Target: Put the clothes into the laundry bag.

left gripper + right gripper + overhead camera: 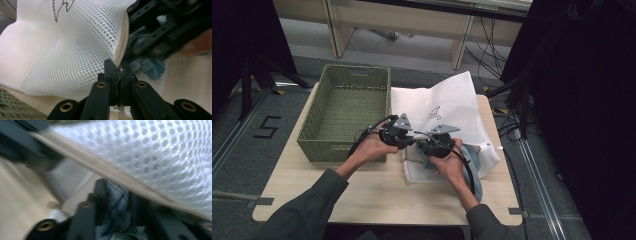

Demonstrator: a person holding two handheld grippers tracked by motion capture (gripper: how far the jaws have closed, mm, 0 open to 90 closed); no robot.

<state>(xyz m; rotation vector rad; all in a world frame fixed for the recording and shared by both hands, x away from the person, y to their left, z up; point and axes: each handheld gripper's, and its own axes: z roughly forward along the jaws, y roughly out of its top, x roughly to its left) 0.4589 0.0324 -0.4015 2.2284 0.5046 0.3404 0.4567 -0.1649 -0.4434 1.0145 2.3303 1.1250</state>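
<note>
1. You can read one numeral: a black "5" [266, 127] marked on the grey floor [242, 150] left of the table.
2. The white mesh bag [447, 107] carries a small dark line drawing [435, 113], not lettering; you see its lower part in the left gripper view [61, 7].

table [377, 195]: pale wood, on grey floor | basket [346, 112]: green woven, on its left half, open top | mesh bag [447, 107]: white, just right of basket, spread to far right edge | denim [472, 172]: blue, at bag's near edge
</note>
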